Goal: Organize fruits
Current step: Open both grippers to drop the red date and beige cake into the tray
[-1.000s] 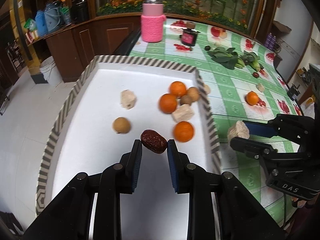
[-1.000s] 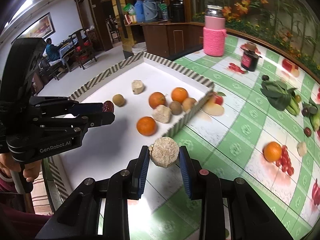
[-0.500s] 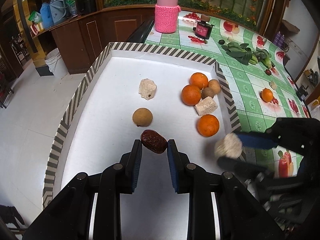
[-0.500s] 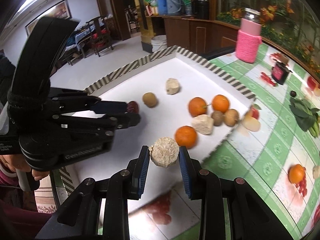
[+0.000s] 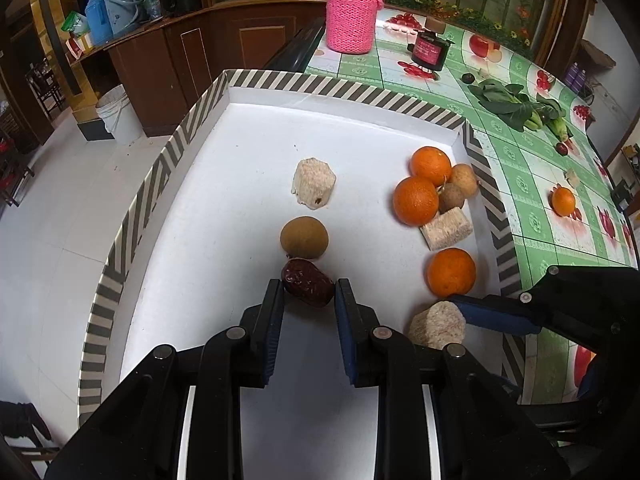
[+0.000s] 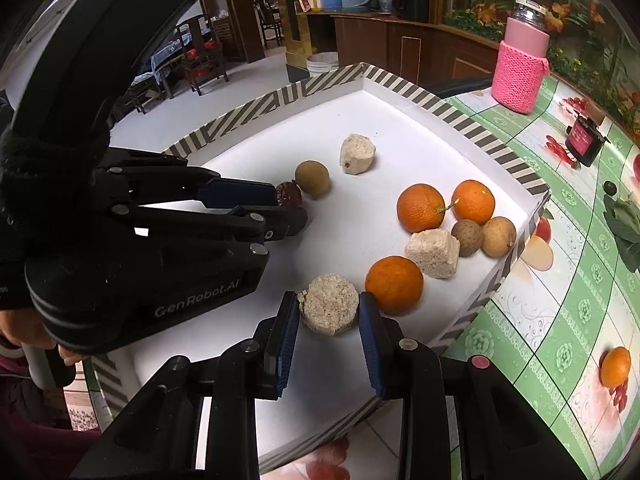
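Observation:
My left gripper (image 5: 308,294) is shut on a dark red date (image 5: 307,288), low over the white tray (image 5: 256,132) and just short of a round brown longan (image 5: 304,237). My right gripper (image 6: 329,312) is shut on a beige round cake piece (image 6: 329,309), over the tray's near right part beside an orange (image 6: 394,284). The cake piece also shows in the left wrist view (image 5: 437,325). Two more oranges (image 5: 416,200), two brown longans (image 5: 464,179) and two beige chunks (image 5: 314,182) lie in the tray.
The tray has a striped rim (image 5: 486,184). On the green fruit-print tablecloth (image 5: 532,220) lie one orange (image 5: 563,201), leafy greens (image 5: 516,100), a small dark jar (image 5: 430,48) and a pink knit-covered jar (image 5: 351,20). The floor drops off left of the tray.
My right gripper has carried the cake piece from over the tablecloth across the rim into the tray. My left gripper with the date has moved forward up to the lone longan.

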A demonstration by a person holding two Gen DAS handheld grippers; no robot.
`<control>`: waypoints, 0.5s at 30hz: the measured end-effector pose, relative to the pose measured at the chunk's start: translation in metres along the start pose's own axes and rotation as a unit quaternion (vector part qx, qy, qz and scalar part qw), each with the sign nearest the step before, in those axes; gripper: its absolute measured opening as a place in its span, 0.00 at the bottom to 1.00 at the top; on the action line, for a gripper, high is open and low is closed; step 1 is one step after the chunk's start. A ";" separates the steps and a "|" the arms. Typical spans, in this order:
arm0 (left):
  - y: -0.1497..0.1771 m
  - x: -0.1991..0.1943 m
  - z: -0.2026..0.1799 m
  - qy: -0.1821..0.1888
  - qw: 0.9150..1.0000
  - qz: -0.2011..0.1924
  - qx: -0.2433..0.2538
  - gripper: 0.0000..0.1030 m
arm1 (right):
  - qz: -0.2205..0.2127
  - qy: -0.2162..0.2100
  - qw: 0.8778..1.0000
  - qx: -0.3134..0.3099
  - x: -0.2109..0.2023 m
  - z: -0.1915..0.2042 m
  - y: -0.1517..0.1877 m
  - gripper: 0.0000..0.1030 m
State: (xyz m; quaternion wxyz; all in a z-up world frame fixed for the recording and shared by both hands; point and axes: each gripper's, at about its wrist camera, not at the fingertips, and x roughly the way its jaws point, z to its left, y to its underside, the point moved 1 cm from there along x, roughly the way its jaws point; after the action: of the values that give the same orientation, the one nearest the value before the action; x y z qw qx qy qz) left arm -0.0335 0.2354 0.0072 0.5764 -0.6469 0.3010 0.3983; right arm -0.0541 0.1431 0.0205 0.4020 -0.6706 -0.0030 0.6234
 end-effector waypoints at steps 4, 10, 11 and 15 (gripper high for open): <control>-0.001 0.000 -0.001 -0.002 1.000 -0.001 -0.001 0.23 | -0.006 0.001 1.000 0.002 0.002 -0.001 0.002 0.30; 0.002 -0.001 -0.001 -0.008 1.000 -0.002 -0.005 0.36 | -0.014 -0.016 1.000 0.013 -0.005 -0.002 0.004 0.33; 0.002 -0.002 -0.001 -0.009 1.000 -0.001 -0.007 0.49 | -0.014 -0.017 1.000 0.013 -0.007 -0.002 0.005 0.33; 0.004 -0.005 0.002 -0.009 1.000 -0.006 -0.013 0.56 | -0.021 -0.023 0.999 0.014 -0.017 -0.004 0.010 0.35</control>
State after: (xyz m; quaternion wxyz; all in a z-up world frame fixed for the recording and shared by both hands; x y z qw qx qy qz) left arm -0.0393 0.2367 0.0095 0.5727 -0.6529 0.2867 0.4044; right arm -0.0592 0.1256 0.0287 0.4243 -0.6499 -0.0172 0.6303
